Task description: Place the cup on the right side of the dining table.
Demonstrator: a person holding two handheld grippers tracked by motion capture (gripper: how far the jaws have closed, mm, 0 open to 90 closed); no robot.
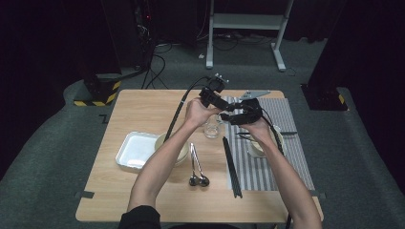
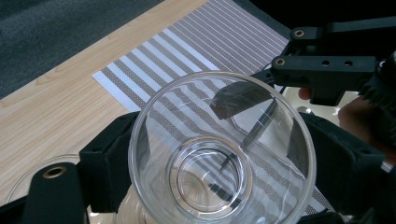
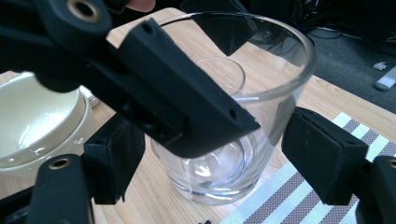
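glass [image 2: 219, 154] | between left gripper [image 2: 219, 161] jaws | right gripper [image 3: 224, 158] jaws straddle it

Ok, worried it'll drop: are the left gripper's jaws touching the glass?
Touching. In the left gripper view, the left gripper clamps the glass, jaws pressing both sides.
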